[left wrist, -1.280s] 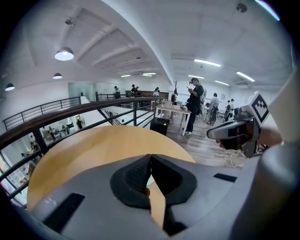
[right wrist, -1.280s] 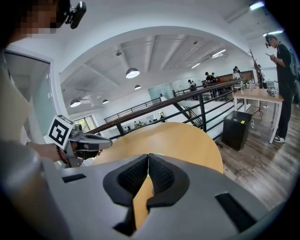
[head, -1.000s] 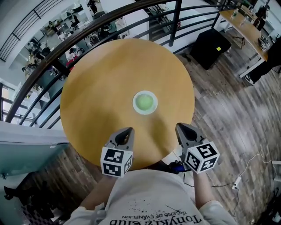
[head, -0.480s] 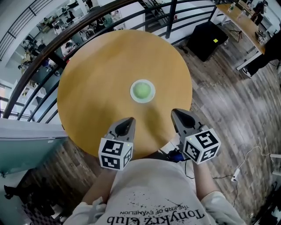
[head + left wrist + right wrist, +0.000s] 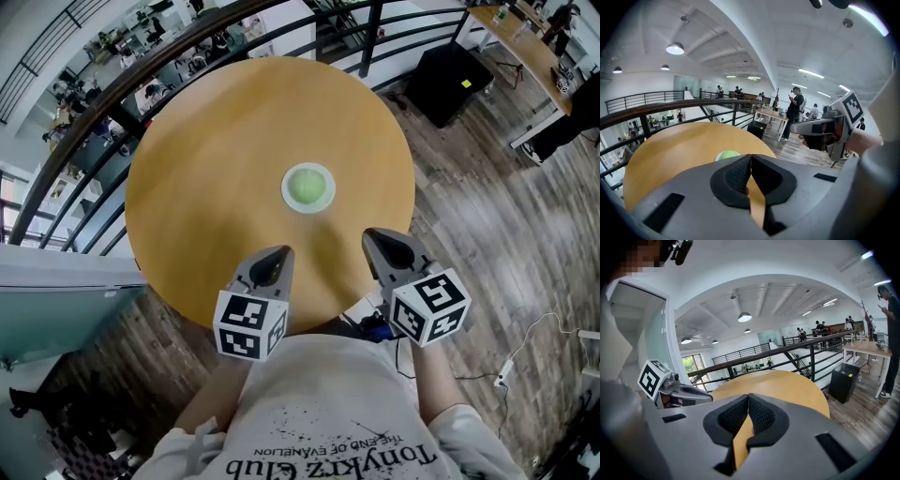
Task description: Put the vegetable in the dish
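A round green vegetable lies in a small white dish near the middle of the round wooden table. It also shows in the left gripper view, the vegetable just above my jaws. My left gripper hovers over the table's near edge, jaws shut, nothing in them. My right gripper hangs beside it at the near right edge, also shut and empty. Both point toward the dish and are well short of it.
A black metal railing curves round the table's far side, with a drop to a lower floor behind it. A black box stands on the wooden floor at the right. A desk stands at the far right.
The head view has shifted a little; the table and dish sit slightly higher in the frame. Both grippers stay shut near the table's near edge.
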{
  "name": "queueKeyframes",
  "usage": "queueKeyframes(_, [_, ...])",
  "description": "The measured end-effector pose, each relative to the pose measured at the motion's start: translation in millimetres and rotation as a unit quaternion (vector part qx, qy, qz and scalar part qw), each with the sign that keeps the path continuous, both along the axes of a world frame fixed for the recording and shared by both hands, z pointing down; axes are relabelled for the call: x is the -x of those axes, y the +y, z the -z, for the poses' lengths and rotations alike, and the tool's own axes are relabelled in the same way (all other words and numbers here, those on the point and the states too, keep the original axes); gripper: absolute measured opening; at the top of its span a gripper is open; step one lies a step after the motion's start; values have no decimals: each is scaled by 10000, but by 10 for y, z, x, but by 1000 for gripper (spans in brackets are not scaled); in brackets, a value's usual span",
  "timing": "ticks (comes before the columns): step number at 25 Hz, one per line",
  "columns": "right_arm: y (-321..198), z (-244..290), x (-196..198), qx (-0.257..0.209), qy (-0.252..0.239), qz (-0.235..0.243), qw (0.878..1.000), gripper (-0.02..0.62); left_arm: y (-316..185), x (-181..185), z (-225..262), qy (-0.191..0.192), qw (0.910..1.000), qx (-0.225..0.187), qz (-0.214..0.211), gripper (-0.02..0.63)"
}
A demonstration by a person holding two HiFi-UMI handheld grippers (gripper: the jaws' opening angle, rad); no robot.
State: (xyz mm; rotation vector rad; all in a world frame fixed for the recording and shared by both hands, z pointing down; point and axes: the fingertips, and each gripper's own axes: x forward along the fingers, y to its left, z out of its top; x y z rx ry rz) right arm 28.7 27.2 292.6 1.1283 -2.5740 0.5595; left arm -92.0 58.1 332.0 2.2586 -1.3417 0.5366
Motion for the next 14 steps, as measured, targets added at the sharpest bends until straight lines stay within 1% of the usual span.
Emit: queueKeyframes(14, [26, 22, 109, -5, -24, 152, 9999, 25, 58, 45, 47, -10, 10000, -1, 29, 23])
